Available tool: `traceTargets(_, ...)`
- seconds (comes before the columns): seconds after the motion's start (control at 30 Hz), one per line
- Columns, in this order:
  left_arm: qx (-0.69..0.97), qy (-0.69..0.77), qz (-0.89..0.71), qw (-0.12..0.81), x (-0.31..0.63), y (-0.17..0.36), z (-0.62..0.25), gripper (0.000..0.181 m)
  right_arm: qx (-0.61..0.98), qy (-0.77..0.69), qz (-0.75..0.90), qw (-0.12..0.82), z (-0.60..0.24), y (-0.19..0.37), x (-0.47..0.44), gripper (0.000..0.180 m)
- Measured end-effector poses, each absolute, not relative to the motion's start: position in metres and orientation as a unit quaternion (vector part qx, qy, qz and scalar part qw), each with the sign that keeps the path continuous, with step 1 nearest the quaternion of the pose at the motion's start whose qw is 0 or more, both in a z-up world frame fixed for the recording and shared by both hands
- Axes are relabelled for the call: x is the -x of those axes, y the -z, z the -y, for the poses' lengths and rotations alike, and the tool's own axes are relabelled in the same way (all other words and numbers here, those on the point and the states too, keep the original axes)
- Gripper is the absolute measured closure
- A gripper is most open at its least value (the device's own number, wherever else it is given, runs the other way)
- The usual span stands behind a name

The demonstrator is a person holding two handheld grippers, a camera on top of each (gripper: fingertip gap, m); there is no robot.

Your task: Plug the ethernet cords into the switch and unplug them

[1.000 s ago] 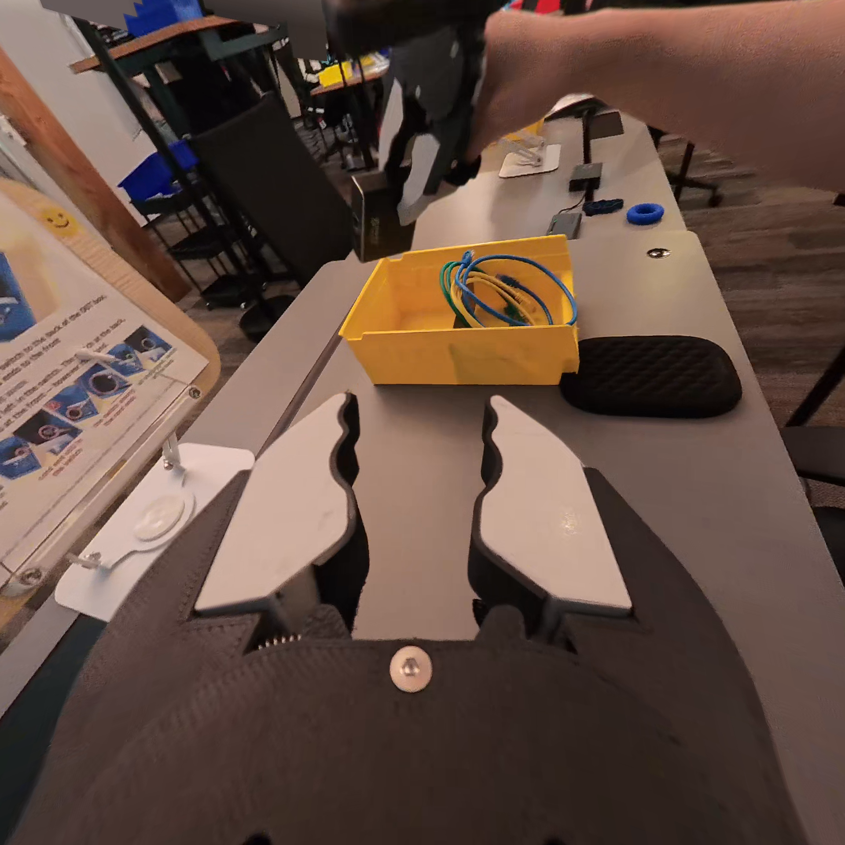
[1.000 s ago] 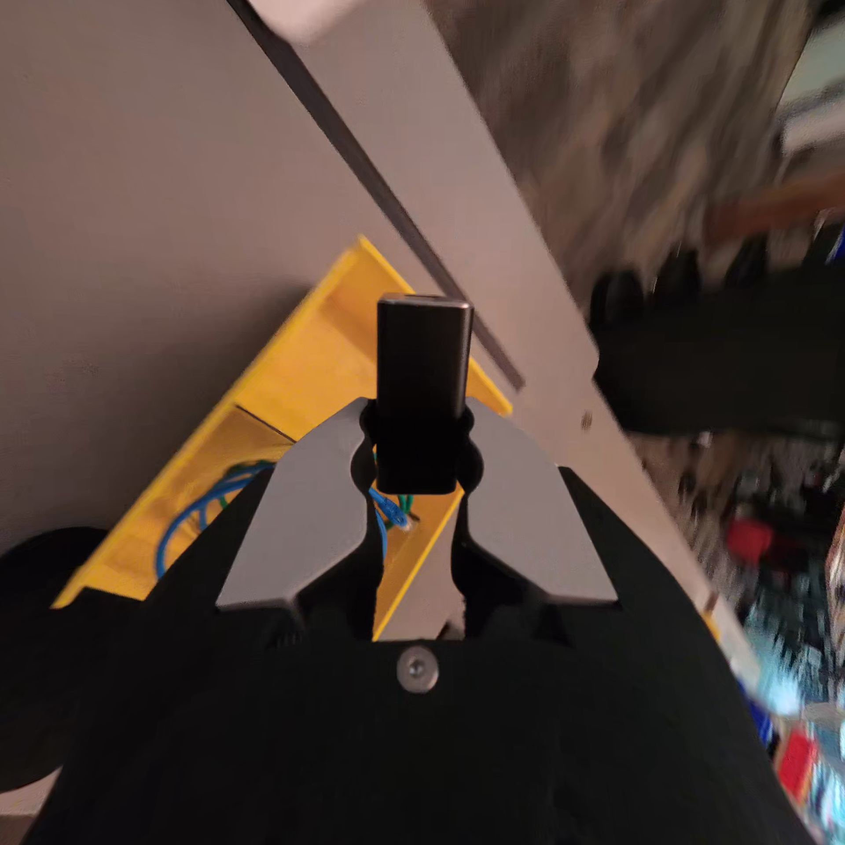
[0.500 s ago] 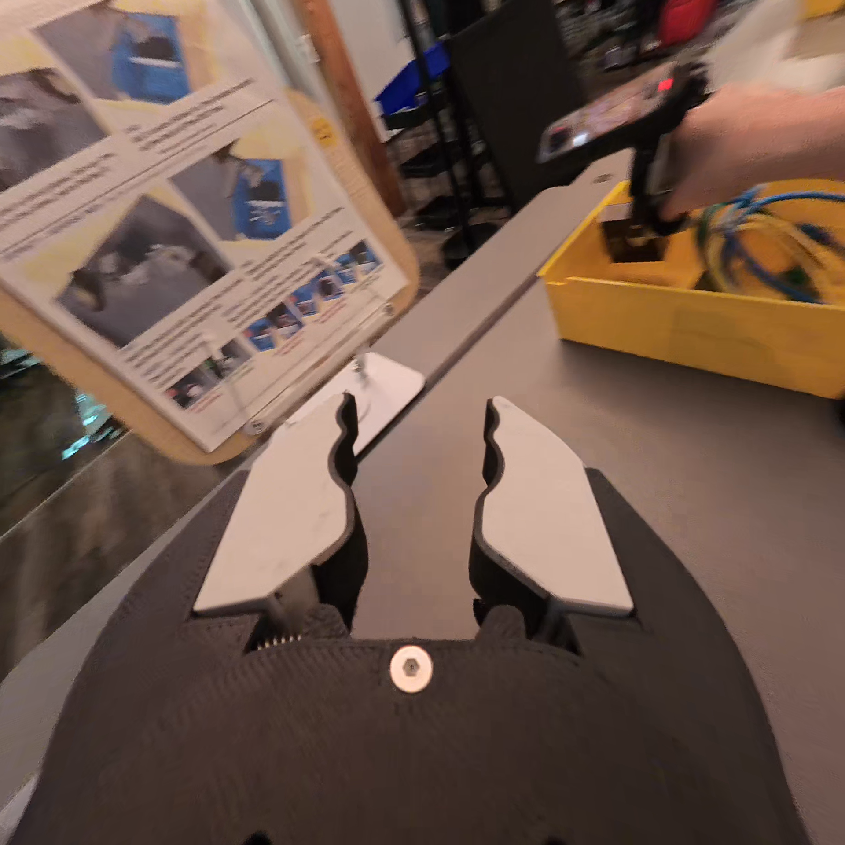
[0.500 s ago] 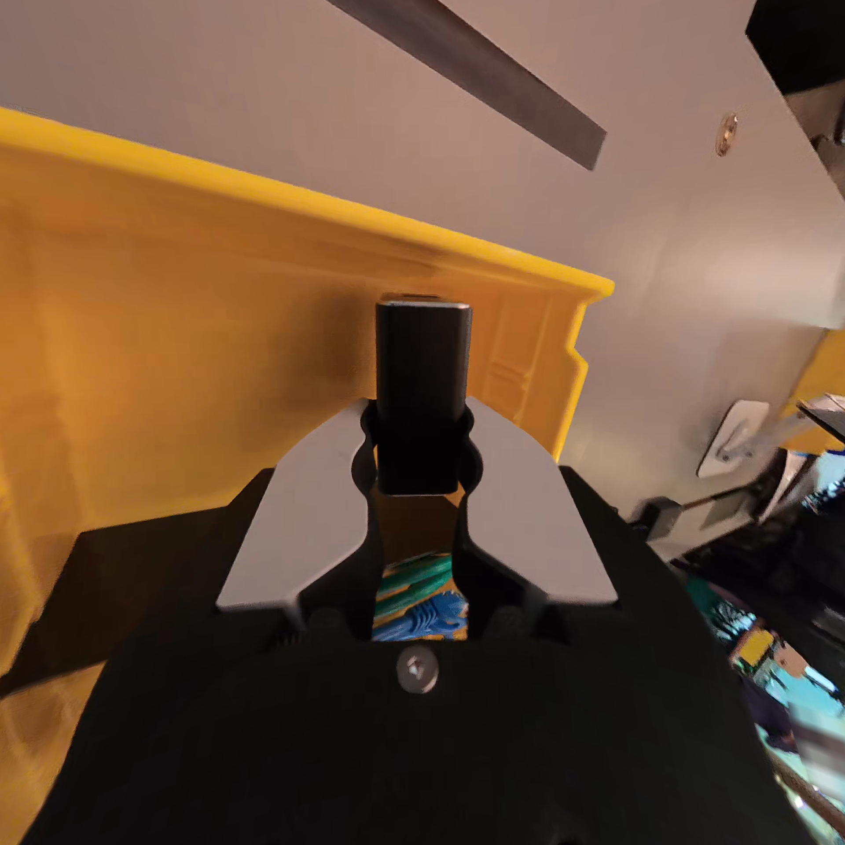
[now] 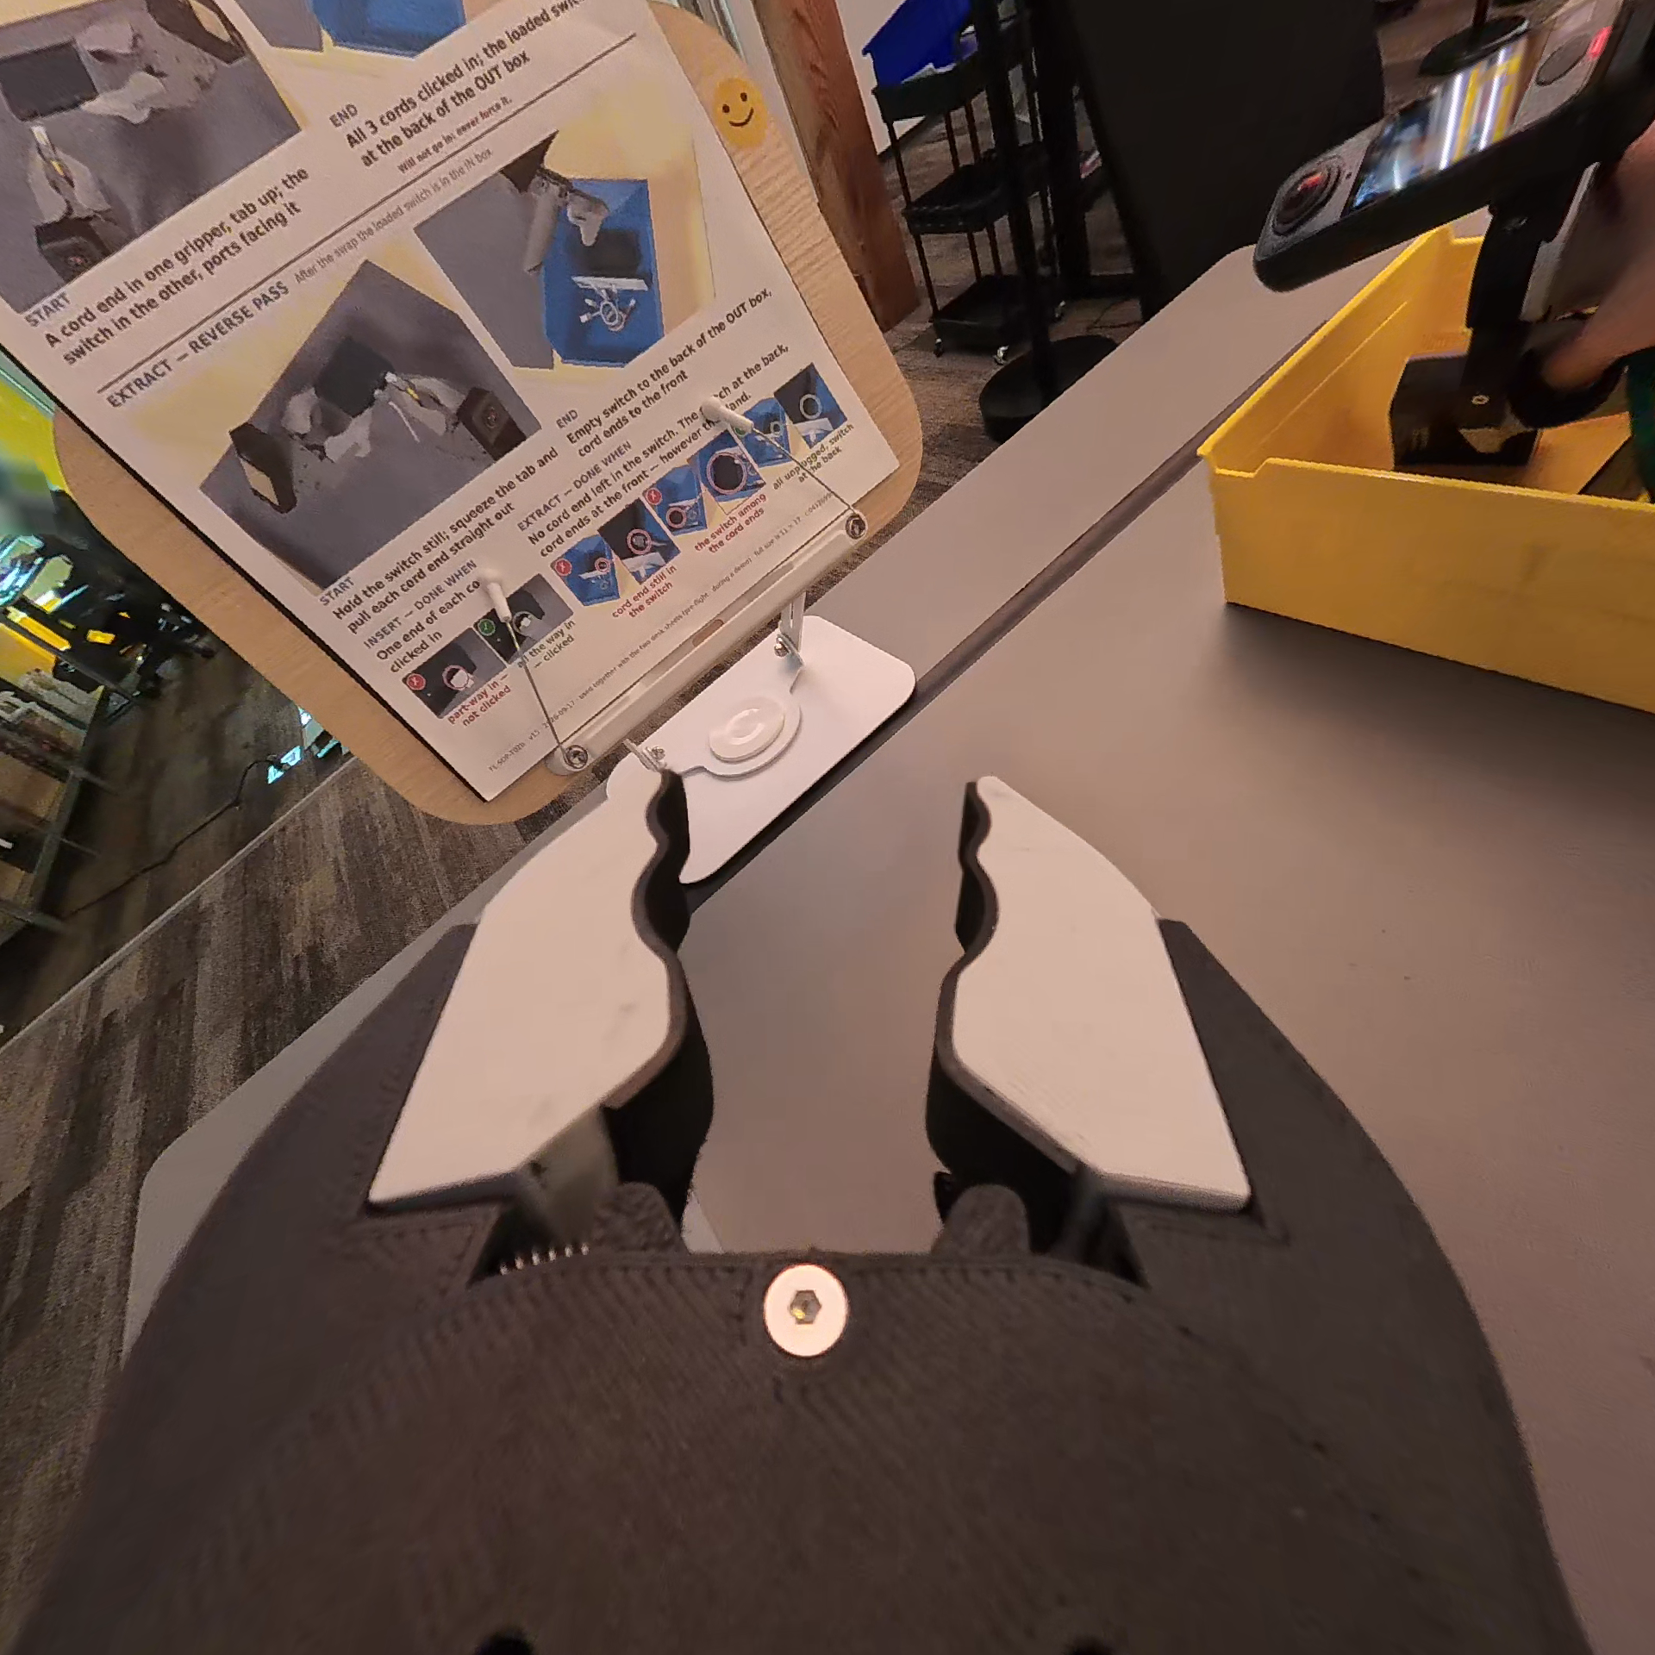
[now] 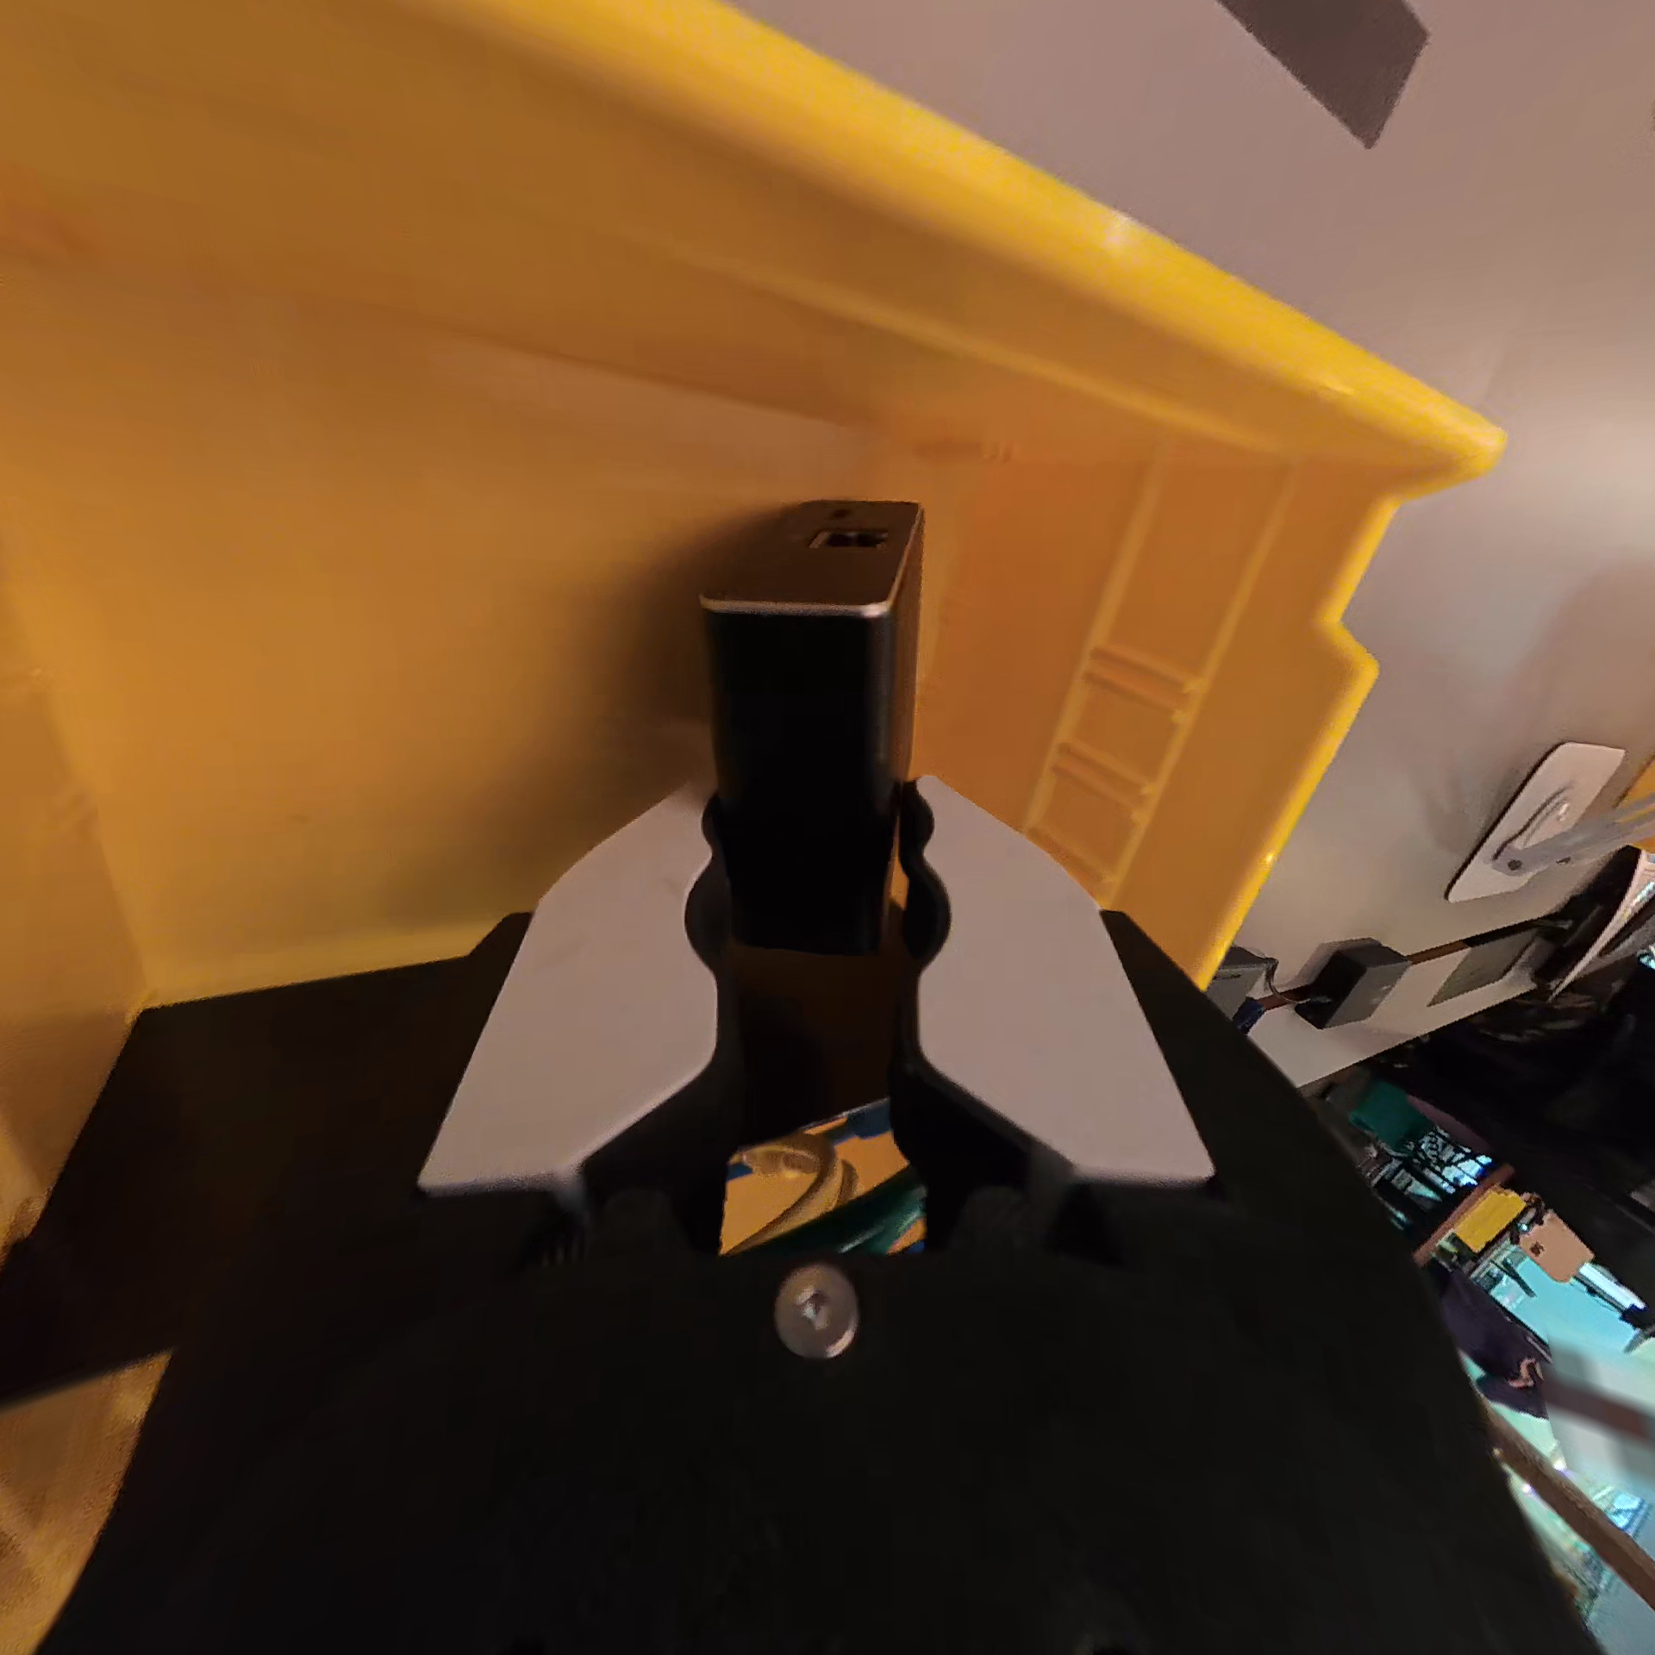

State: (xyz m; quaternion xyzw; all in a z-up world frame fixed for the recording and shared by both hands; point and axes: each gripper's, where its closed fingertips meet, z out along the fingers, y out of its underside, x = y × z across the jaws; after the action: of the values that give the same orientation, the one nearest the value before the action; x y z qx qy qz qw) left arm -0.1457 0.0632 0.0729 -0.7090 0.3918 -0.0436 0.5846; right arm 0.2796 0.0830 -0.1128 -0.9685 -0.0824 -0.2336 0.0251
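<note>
You work at a gray table (image 5: pixel 1343 896) with a dark line running across its top; past its edge you see a floor (image 5: pixel 224 940) of gray and brown planks; a wooden post (image 5: pixel 833 161) stands farther back; black racks (image 5: pixel 985 206) and a blue tub (image 5: pixel 913 36) sit near it; warm light falls on the table; the far room looks busy and blurry.

left view looks across the table (image 5: pixel 1254 896) — right view close inside the yellow bin (image 6: pixel 627 313).
</note>
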Motion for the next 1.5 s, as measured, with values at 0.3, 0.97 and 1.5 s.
traceTargets(0.3,0.73,0.092,-0.396,0.549,0.152,-0.068,-0.06,0.114,0.951,0.232,0.164,0.124,-0.08,0.049,-0.234,0.135)
traceTargets(0.97,0.943,0.049,0.008,0.328,0.494,0.003,-0.037,0.098,0.966,-0.008,-0.087,0.244,0.033,0.072,-0.354,0.145)
traceTargets(1.5,0.986,0.152,0.005,0.068,0.485,0.118,-0.013,0.161,0.99,-0.101,0.025,0.095,0.045,0.115,-0.296,0.17)
